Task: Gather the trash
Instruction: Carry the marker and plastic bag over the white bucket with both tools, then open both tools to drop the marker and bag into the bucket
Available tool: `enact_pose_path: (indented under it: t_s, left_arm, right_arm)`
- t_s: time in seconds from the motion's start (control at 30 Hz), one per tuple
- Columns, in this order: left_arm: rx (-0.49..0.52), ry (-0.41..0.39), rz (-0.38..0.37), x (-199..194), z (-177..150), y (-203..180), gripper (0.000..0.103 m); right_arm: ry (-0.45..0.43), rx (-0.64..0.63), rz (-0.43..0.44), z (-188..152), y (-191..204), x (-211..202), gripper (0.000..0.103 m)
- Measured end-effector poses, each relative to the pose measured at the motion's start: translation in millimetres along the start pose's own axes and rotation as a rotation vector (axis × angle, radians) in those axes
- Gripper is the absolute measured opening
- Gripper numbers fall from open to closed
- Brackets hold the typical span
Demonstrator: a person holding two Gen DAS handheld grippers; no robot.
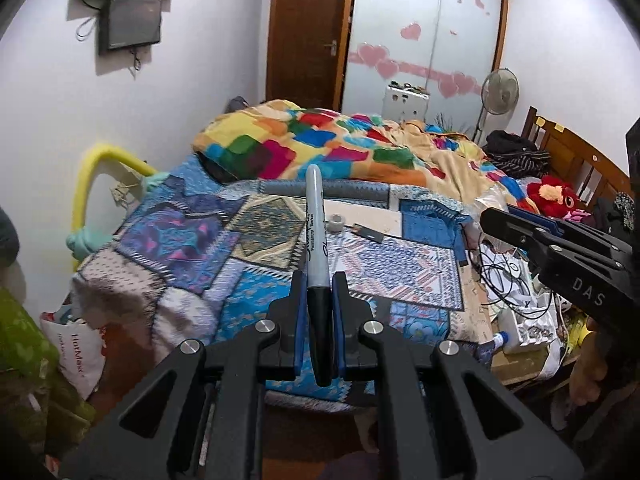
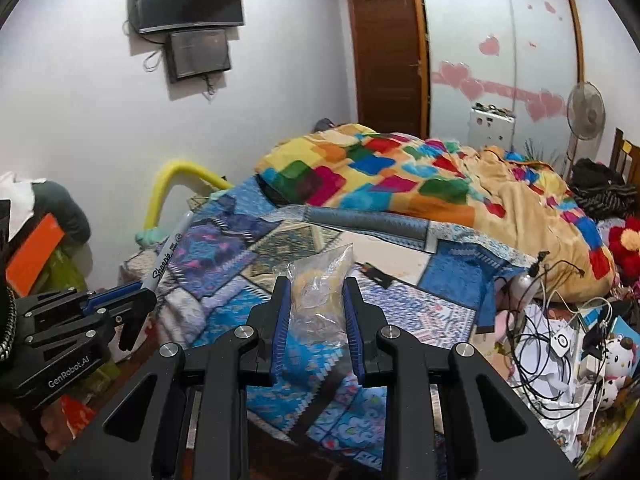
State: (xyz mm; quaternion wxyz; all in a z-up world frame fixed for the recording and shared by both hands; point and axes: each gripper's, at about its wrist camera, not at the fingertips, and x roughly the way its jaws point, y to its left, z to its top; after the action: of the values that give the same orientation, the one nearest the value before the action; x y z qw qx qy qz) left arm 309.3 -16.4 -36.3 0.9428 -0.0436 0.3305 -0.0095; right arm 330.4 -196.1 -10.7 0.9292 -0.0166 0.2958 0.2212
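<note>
- The bed (image 1: 256, 240) is taken as the landmark: its near edge and left corner, draped in a patchwork quilt (image 2: 224, 256), are seen just beyond both claws, with bare wooden floor shown in front of that edge.
- Open room is left above the quilt's near part; the far half of the bed is heaped with a multicoloured blanket (image 1: 320, 140).
- To the right of the bed, the way is crowded by tangled cables (image 2: 560, 320), papers and soft toys.
- The left claw (image 1: 320, 280) is closed tight on a marker (image 1: 316, 216), which is held above the bed's near edge with its grey barrel pointing away and its black cap between the blue pads.
- "Sharpie" and "Permanent Marker" are read on the barrel; "GenRobot.AI" is printed on the left claw's body, "DAS" on the right one's.
- The right claw (image 2: 318, 292) is held narrowly apart, gripping a crumpled clear plastic bag (image 2: 320, 280) with something yellowish inside, above the bed's near edge.
- A small tape roll (image 1: 335, 223) and a dark flat card (image 1: 370, 233) are left lying mid-bed.
- "HotMax" is read on a white bag (image 1: 78, 356) at the bed's left.
</note>
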Motion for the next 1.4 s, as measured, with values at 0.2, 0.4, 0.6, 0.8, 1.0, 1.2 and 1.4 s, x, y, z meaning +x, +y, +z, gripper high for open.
enact_pose_path:
  t_s: [0.2, 0.4, 0.6, 0.8, 1.0, 1.2, 1.4]
  left_arm:
    - [-0.036, -0.009, 0.03, -31, -22, 37, 0.011]
    - [-0.071, -0.003, 0.079, -57, -50, 78, 0.011]
    - [-0.124, 0.028, 0.116, -70, -82, 119, 0.011]
    - [-0.163, 0.083, 0.149, -68, -117, 155, 0.011]
    - [-0.219, 0.16, 0.2, -50, -161, 180, 0.011]
    - [-0.287, 0.263, 0.201, -23, -202, 201, 0.011]
    - [-0.347, 0.338, 0.199, 0, -227, 220, 0.011]
  right_arm:
    - [0.002, -0.037, 0.054, -7, 41, -11, 0.024]
    - [0.019, -0.082, 0.109, -17, 84, -12, 0.024]
    - [0.052, -0.123, 0.164, -30, 124, -6, 0.024]
    - [0.121, -0.168, 0.209, -49, 163, 14, 0.024]
    - [0.226, -0.201, 0.257, -73, 199, 46, 0.024]
    - [0.358, -0.231, 0.297, -99, 229, 87, 0.024]
    - [0.476, -0.264, 0.318, -123, 250, 127, 0.024]
